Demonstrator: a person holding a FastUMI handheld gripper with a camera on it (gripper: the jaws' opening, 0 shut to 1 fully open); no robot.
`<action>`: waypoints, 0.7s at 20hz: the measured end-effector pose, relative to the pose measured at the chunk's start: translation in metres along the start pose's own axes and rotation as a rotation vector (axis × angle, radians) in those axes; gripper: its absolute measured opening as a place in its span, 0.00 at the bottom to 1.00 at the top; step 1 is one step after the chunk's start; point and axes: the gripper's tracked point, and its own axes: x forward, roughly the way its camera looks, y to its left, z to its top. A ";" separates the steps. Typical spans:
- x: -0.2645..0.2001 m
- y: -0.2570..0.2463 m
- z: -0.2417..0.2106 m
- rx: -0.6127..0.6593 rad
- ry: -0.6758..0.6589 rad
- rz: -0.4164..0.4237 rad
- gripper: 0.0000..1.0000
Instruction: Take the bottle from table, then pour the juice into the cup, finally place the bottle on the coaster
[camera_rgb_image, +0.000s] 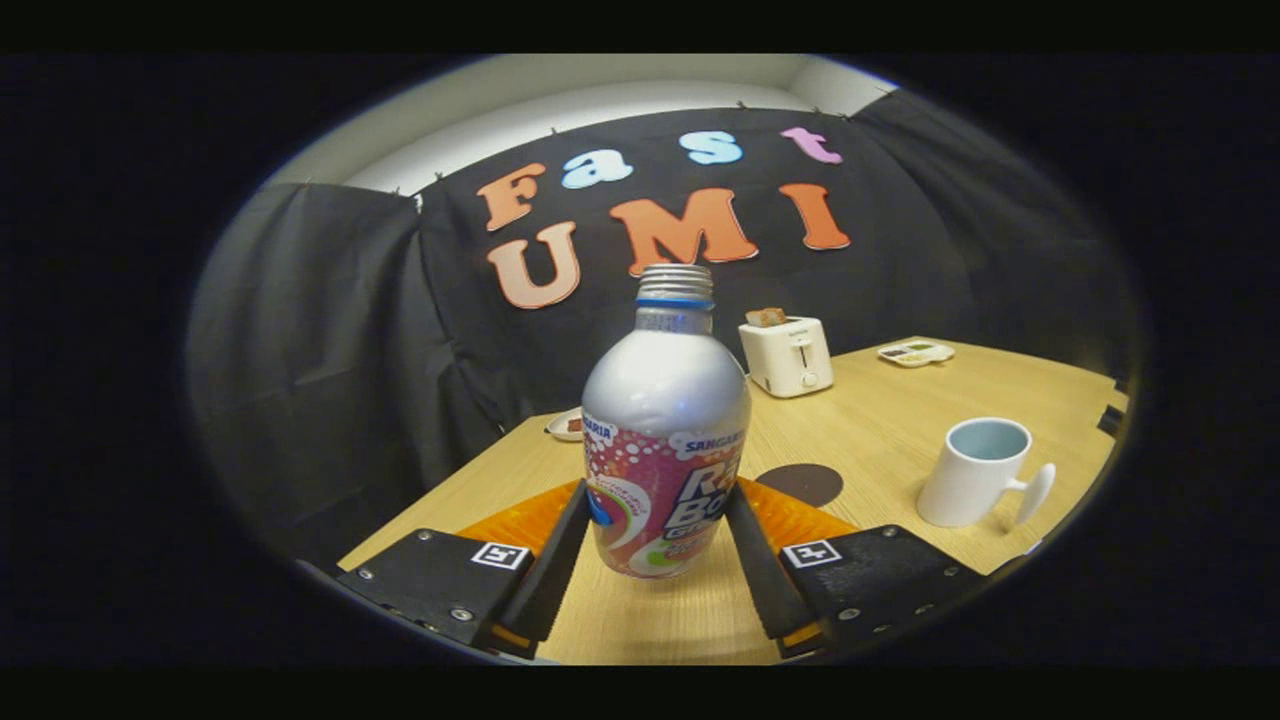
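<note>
A silver aluminium bottle (665, 400) with a pink and white label and an uncapped threaded neck stands upright between my fingers. My gripper (657, 495) is shut on the bottle, with both fingers pressing on the label's lower sides. The bottle's base looks slightly above the wooden table (880, 420). A white cup (975, 470) with a pale blue inside stands beyond my right finger, its handle pointing right. A dark round coaster (800, 483) lies flat on the table between the bottle and the cup, just past my right fingertip.
A white toaster (787, 355) with a slice of bread in it stands at the back of the table. A small divided dish (915, 352) lies to its right. Another small plate (565, 424) peeks out behind the bottle, near the table's left edge.
</note>
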 end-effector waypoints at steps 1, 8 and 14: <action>0.002 -0.007 0.000 0.034 0.003 -0.008 0.77; 0.004 -0.034 -0.003 0.272 0.035 -0.008 0.77; 0.005 -0.052 0.001 0.524 0.030 -0.002 0.77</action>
